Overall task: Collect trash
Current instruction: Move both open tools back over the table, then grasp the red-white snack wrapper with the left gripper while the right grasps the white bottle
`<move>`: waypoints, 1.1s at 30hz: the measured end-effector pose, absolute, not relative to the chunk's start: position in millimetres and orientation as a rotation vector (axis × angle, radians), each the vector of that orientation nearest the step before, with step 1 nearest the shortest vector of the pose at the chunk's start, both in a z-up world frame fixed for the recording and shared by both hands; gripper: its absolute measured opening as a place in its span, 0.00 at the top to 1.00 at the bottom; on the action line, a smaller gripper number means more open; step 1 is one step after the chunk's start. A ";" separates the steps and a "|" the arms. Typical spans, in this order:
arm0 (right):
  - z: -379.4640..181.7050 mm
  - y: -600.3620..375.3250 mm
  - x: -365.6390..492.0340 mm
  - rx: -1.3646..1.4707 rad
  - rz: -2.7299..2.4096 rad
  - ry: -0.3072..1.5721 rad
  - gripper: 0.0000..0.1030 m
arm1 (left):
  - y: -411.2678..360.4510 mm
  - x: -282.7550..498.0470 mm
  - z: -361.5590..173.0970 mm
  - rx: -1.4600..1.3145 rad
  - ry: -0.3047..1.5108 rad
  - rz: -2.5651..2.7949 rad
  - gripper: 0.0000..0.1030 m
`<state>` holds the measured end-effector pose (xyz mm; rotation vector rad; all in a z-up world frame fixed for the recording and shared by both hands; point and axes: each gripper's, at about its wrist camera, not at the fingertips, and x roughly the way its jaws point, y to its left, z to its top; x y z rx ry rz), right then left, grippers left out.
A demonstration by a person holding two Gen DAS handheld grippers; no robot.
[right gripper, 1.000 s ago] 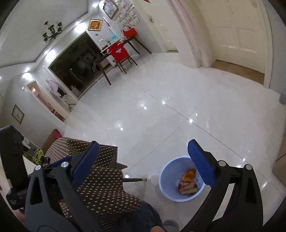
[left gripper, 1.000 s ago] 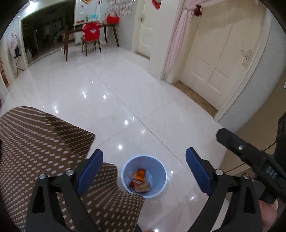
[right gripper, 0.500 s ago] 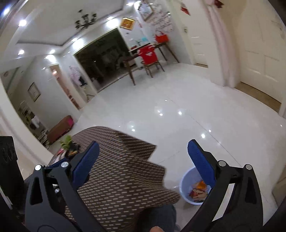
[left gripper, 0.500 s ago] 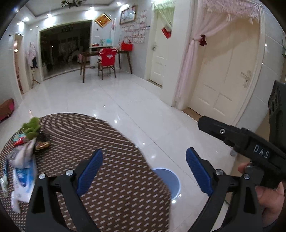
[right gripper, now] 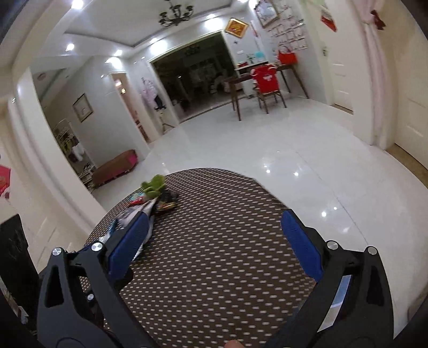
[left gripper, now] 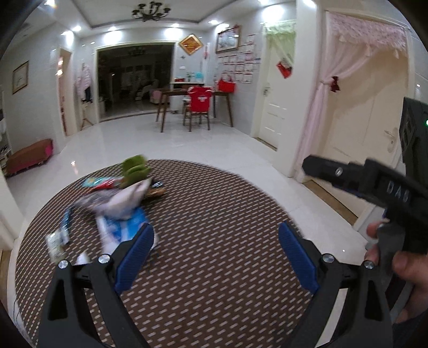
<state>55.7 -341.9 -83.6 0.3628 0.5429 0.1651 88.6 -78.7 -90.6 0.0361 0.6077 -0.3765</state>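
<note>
Wrappers (left gripper: 117, 211) piled on the table's (left gripper: 227, 214) left side. Beyond them, a plant (left gripper: 133, 168); far behind, a chair (left gripper: 199, 107).

We see a glossy white tile floor (left gripper: 149, 139) under a black chandelier (left gripper: 151, 11). A red-covered chair (left gripper: 199, 107) stands at a wooden table (left gripper: 171, 93).

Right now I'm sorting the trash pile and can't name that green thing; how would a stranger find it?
Start at the round brown table. On its far left lies a litter pile. The green lump sits at the back, the only green piece there.
</note>
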 end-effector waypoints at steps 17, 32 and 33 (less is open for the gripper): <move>-112.2 -227.3 90.7 0.255 0.351 0.643 0.06 | 67.1 52.6 -142.0 0.037 0.749 -0.114 0.11; -141.8 -89.1 98.1 0.034 0.652 0.770 0.08 | 98.3 52.6 -174.9 0.034 0.851 -0.155 0.83; -143.7 -82.6 99.0 0.025 0.666 0.775 0.13 | 103.7 50.9 -175.3 0.022 0.848 -0.144 0.83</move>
